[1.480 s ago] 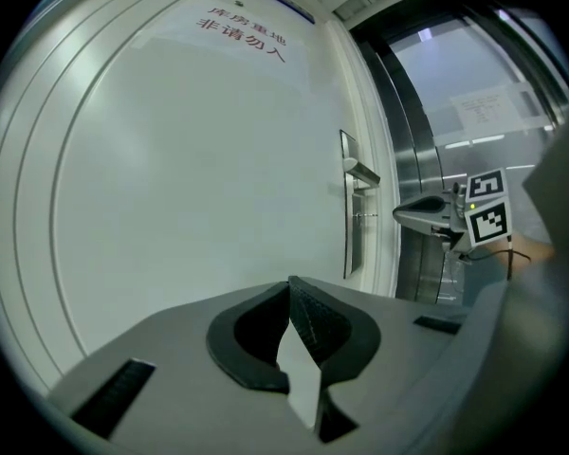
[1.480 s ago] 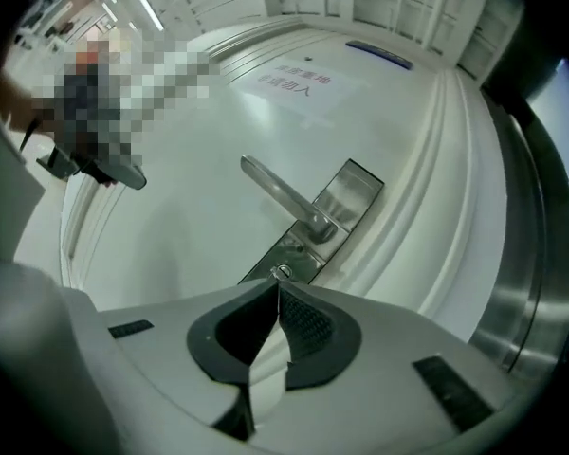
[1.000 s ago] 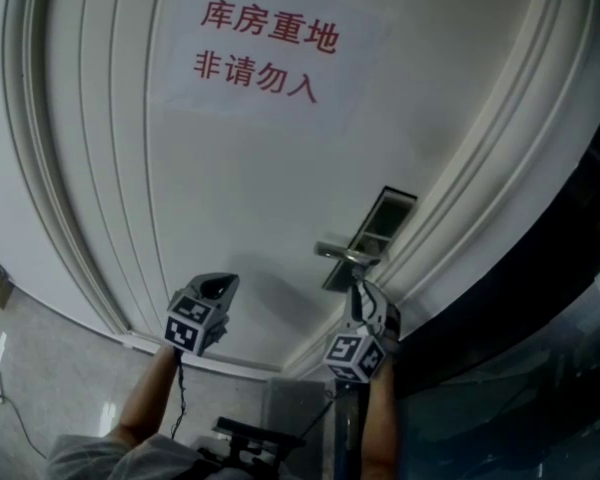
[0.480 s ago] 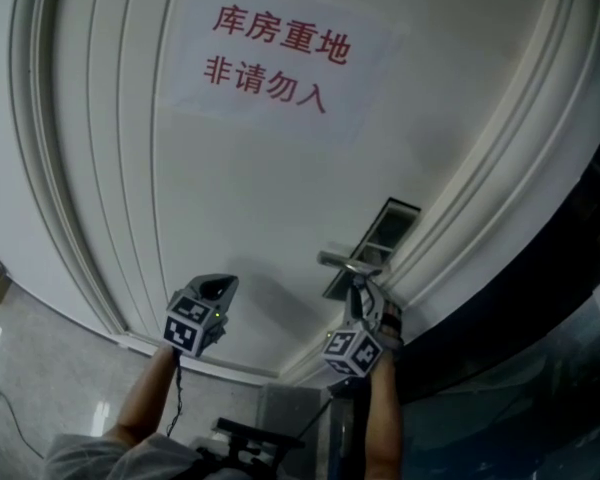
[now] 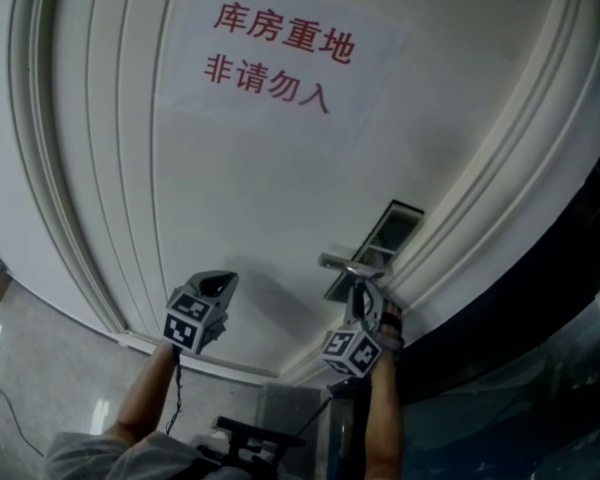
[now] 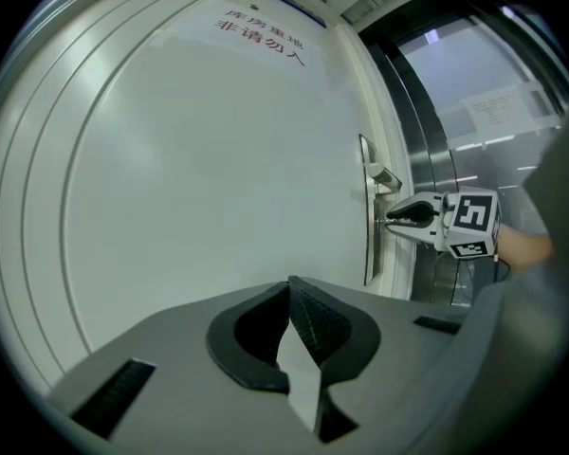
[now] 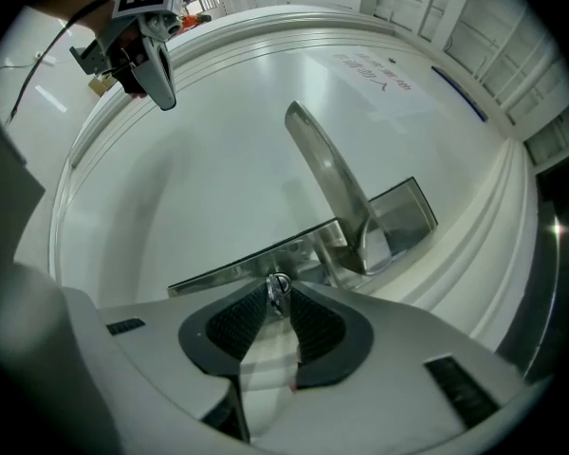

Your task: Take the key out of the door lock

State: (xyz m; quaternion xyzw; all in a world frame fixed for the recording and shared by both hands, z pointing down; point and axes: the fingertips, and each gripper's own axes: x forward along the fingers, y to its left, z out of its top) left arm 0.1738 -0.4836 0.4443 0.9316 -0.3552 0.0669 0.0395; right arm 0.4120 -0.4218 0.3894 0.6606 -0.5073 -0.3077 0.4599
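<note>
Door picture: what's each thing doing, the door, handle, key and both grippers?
Door: shut.
Handle: untouched.
Key: in the lock, pinched by the right jaws.
Right gripper: jaws just closed further, on the key.
Left gripper: jaws shut, empty.

The door is smooth white paint with a soft sheen. Its lever handle and lock plate are shiny bare metal, like the small key. The sign is matt paper. My left tool is matt grey plastic with rough, ribbed black pads.
</note>
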